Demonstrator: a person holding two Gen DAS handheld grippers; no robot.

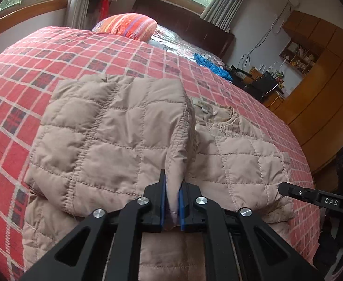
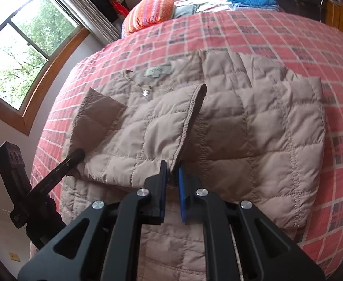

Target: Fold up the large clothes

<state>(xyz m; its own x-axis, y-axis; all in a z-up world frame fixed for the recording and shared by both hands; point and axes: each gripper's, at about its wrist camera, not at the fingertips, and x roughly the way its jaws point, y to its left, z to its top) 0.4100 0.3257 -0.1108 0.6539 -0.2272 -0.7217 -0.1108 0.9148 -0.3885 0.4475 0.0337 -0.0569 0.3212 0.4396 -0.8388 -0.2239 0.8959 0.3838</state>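
Jacket (image 1: 115, 128), a tan quilted one, lies on the bed (image 1: 31, 53) over the red checked cover, sides already folded inward; folding it up lengthwise seems left. Left tongs (image 1: 172, 188) are pinched on a raised fold of its edge, right tongs (image 2: 172, 171) likewise closed on a stitched hem
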